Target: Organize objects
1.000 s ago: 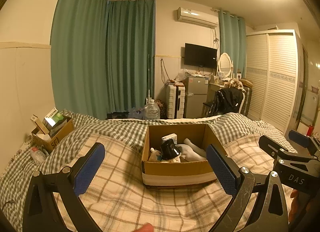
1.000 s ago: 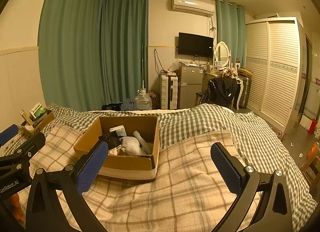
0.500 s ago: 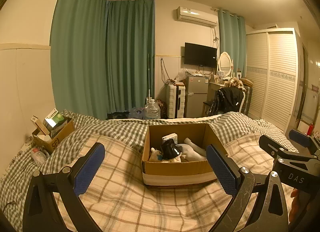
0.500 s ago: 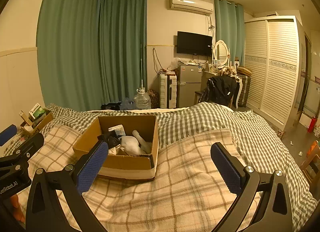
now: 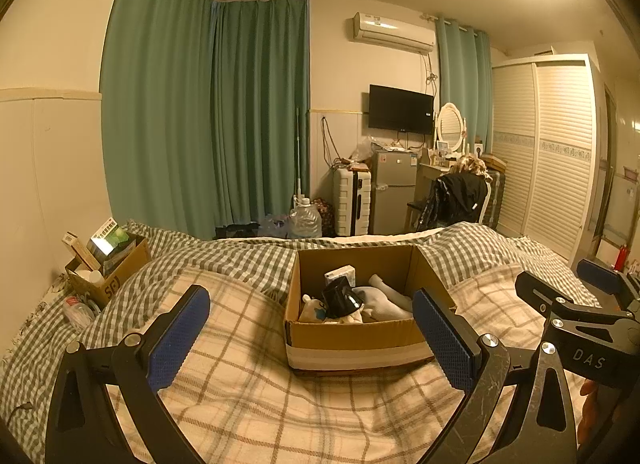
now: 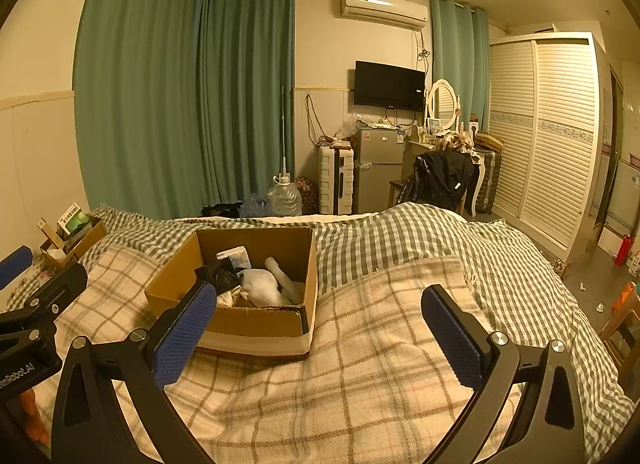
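An open cardboard box (image 5: 352, 338) sits on the plaid blanket on the bed; it also shows in the right wrist view (image 6: 256, 324). Inside it lie a black cup-like object (image 5: 340, 298), white soft items (image 5: 384, 298) and a small white carton (image 5: 341, 274). My left gripper (image 5: 310, 330) is open and empty, held above the blanket just in front of the box. My right gripper (image 6: 318, 328) is open and empty, to the right of the box. Each gripper shows at the edge of the other's view.
A smaller cardboard box (image 5: 106, 270) with cartons stands at the bed's left edge by the wall, a plastic bottle (image 5: 78, 310) beside it. Beyond the bed are a water jug (image 5: 305, 219), suitcase, fridge, chair and wardrobe.
Both views have shifted very slightly; the box and its contents have not moved. Both grippers stay open.
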The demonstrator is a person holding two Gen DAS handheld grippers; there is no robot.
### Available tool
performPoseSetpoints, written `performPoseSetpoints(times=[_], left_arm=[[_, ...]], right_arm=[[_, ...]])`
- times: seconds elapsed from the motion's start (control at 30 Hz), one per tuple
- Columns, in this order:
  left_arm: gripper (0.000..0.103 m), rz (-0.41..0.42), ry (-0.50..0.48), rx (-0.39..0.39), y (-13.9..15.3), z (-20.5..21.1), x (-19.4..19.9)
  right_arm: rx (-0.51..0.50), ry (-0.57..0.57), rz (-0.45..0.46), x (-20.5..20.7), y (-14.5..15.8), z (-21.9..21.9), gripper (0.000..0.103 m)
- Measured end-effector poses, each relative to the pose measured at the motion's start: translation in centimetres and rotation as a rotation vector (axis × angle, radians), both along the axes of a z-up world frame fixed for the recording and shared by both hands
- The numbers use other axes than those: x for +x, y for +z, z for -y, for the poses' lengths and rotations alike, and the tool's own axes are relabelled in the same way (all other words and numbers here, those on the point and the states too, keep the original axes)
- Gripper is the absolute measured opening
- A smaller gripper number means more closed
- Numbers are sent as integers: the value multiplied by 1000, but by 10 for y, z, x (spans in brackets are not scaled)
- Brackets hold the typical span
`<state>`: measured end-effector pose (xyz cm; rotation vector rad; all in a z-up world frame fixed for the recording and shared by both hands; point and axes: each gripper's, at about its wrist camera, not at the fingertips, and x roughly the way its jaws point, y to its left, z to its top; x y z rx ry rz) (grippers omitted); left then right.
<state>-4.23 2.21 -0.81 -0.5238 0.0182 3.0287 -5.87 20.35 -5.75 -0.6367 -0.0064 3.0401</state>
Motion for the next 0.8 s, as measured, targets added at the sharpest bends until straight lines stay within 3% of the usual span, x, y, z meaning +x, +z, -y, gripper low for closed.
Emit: performPoseSetpoints(times=[0.8], left_arm=[[103, 10, 4, -9, -5, 5, -2]], right_arm=[[7, 3, 11, 0, -3, 2, 103]])
